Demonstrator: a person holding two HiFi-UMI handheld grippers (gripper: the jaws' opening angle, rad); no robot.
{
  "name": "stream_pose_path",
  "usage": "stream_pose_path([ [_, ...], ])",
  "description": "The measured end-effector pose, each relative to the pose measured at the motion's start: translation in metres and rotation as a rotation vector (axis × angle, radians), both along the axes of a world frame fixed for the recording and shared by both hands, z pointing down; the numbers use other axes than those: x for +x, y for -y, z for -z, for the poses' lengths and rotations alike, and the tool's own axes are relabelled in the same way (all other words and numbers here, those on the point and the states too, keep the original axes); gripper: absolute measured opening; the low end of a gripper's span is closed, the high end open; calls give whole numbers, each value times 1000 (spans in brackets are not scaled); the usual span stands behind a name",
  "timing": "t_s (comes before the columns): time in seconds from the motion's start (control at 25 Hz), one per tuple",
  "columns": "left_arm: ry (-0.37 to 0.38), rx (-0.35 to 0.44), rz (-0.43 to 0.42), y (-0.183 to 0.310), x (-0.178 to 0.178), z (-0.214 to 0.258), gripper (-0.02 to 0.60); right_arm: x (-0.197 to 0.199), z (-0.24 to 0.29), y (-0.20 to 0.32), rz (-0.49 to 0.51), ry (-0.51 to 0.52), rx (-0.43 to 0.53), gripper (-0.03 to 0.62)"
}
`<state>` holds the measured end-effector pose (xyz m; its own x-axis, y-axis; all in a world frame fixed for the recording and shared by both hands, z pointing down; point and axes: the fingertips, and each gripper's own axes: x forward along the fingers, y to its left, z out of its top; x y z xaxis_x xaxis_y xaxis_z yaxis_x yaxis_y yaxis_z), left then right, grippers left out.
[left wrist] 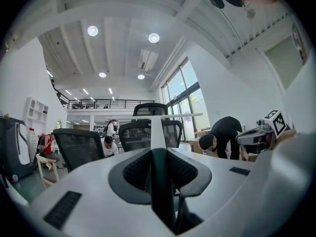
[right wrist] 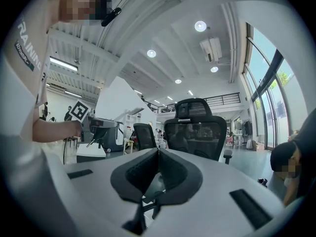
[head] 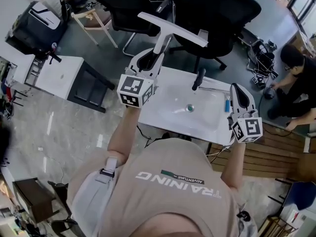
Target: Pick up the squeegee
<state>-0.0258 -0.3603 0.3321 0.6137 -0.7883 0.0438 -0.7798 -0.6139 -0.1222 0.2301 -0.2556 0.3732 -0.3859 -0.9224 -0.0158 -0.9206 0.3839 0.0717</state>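
Observation:
The squeegee (head: pixel 173 29) is white, with a long flat blade across the top of a slim handle. It is held up in the air over the back left corner of the white sink (head: pixel 170 95). My left gripper (head: pixel 154 58) is shut on its handle. In the left gripper view the handle (left wrist: pixel 157 132) runs upright between the jaws of the left gripper (left wrist: pixel 159 154), with the blade level above. My right gripper (head: pixel 237 89) hovers over the sink's right edge, shut, with nothing in it. In its own view the right gripper (right wrist: pixel 158 152) has its pads meeting.
A black faucet (head: pixel 198 78) stands at the back of the sink and a small blue item (head: pixel 227 104) lies at its right edge. Black office chairs (head: pixel 217 14) stand behind. A white table (head: pixel 59 75) is at the left, a crouching person (head: pixel 296 78) and wooden planks (head: pixel 276 152) at the right.

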Motion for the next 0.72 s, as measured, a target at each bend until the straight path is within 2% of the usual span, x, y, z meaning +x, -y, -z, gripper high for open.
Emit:
stream_pose_path([
  [0.72,0,10,-32,-2,8,7,100,4,5,-8,-17,-6,1,32],
])
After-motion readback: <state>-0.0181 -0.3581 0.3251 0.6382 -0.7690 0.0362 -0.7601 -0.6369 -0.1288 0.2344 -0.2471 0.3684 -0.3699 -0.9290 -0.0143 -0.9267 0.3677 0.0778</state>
